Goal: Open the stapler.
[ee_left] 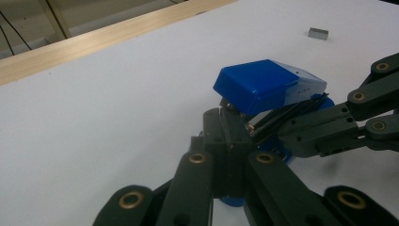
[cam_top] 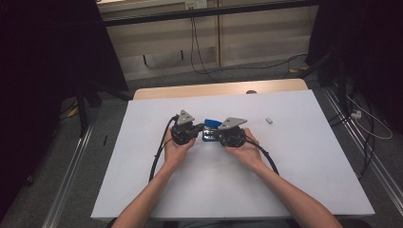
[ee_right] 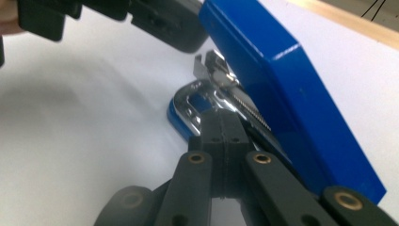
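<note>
A blue stapler lies on the white table between the two grippers, its blue top hinged up so the metal staple rail shows. My left gripper reaches it from the left, jaws pressed together against the metal end under the raised top. From the right comes my right gripper, jaws together at the rail above the chrome base plate. In the high view the left gripper and the right gripper almost meet at the stapler, each held in a hand.
A small grey block of staples lies to the right of the stapler, also seen far back as the staple block. A wooden strip runs along the table's far edge. Black cables trail from both grippers toward the person.
</note>
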The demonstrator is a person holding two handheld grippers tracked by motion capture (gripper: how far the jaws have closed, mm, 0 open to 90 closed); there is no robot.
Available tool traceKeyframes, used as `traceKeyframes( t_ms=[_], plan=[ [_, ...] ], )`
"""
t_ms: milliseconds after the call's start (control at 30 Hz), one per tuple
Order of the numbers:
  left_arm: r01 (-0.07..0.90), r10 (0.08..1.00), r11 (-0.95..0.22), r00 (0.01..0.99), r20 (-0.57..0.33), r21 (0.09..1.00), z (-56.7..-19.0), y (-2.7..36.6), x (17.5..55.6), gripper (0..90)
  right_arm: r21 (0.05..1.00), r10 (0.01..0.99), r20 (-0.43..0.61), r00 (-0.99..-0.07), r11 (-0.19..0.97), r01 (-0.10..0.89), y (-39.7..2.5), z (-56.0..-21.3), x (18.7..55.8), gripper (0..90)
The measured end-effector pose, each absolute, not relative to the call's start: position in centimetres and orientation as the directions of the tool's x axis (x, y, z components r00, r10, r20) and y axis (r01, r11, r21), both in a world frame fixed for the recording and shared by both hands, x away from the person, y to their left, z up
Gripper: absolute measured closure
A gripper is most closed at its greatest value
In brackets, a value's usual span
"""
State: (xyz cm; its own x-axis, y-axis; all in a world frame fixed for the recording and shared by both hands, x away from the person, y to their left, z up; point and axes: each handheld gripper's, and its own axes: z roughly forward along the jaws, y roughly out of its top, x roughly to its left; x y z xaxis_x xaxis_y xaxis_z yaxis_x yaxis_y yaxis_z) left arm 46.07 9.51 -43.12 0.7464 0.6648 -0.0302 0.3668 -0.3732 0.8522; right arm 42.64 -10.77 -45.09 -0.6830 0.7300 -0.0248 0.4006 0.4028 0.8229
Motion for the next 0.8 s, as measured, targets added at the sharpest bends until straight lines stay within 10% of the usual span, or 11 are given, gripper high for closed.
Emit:
traceKeyframes(
  t_ms=[800],
  plan=[
    [0.354, 0.666, -0.351, 0.745, -0.035, 0.867, -42.4, 9.2, 45.8, 90.0, 0.87, 0.766, -0.055, -0.641, 0.352, 0.345, -9.2, -44.7, 42.7, 90.0]
  ],
)
